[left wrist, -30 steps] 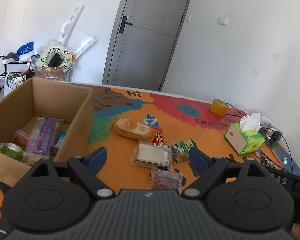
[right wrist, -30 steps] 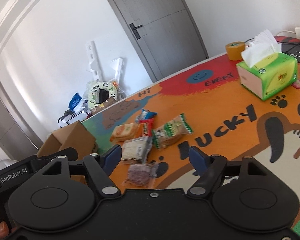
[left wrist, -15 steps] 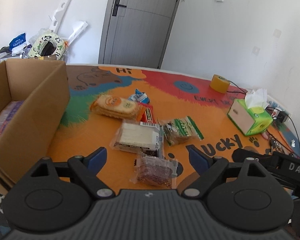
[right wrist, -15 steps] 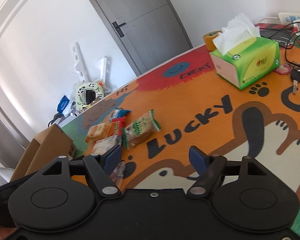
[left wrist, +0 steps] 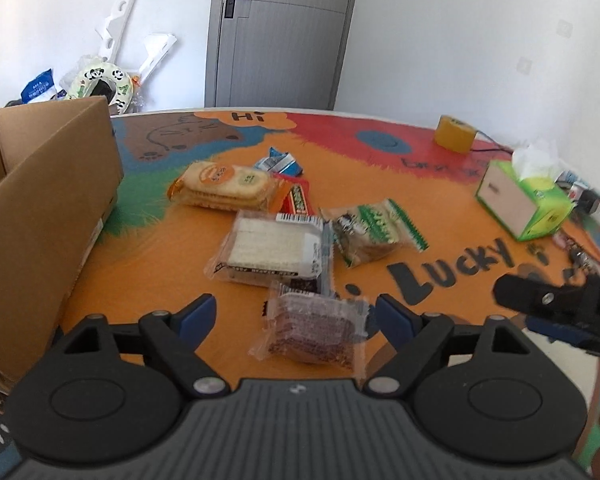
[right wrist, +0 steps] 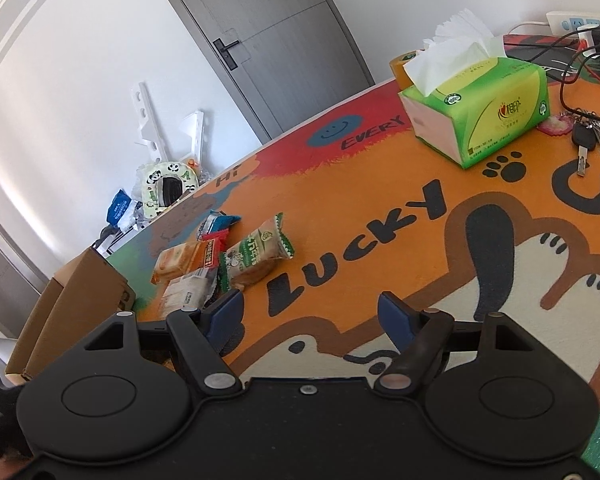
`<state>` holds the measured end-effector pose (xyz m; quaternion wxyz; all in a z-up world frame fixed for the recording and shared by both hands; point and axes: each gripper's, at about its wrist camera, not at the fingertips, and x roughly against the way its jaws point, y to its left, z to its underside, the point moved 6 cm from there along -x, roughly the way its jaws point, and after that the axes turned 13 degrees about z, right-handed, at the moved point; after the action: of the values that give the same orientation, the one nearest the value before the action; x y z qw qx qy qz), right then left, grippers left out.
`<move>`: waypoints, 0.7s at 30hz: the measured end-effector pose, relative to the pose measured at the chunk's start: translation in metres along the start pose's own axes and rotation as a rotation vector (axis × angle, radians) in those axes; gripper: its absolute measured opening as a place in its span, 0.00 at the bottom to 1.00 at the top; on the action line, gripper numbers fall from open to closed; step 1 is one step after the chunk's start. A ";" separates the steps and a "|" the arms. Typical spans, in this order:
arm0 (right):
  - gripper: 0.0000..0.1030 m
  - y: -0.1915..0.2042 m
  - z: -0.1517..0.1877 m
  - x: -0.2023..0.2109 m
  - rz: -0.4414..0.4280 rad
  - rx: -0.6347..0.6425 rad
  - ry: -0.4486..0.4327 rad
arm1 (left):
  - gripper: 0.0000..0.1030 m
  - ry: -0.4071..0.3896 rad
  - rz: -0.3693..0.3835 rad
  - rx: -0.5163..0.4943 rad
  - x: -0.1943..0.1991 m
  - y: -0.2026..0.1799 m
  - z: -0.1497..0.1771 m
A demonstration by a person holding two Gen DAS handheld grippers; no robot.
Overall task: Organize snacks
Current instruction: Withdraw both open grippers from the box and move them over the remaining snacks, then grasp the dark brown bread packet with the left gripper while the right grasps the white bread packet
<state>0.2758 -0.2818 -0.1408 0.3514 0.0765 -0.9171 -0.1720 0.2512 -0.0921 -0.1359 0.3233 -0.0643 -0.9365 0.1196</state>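
The left gripper (left wrist: 296, 318) has just been closing a little around the brown snack pack (left wrist: 314, 326), not squeezing yet. The right gripper (right wrist: 310, 312), beside that pack, is open, empty. The slippery wrapper could slide out.

Snacks: I see six wrapped packets lying flat, clustered mid-table: brown cake packet (left wrist: 314, 330) nearest, white wafers (left wrist: 276, 250) behind.
Box: cardboard box (left wrist: 40, 216) open, left.
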 end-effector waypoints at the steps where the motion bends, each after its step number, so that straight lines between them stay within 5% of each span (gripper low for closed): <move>1: 0.72 -0.001 0.000 -0.001 0.001 -0.001 0.001 | 0.76 0.013 0.005 0.012 -0.002 0.001 0.002; 5: 0.72 0.000 0.002 -0.008 0.003 0.001 0.012 | 0.69 0.016 0.007 0.003 -0.006 0.001 0.005; 12: 0.72 0.011 0.004 -0.016 -0.003 0.026 0.025 | 0.37 0.001 0.048 -0.004 -0.006 0.000 0.004; 21: 0.72 0.043 0.007 -0.024 -0.043 0.075 0.035 | 0.35 -0.023 0.080 0.050 0.014 0.018 -0.001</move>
<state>0.2875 -0.2333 -0.1446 0.3607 0.1122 -0.9147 -0.1434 0.2418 -0.0722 -0.1316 0.3090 -0.0922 -0.9336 0.1563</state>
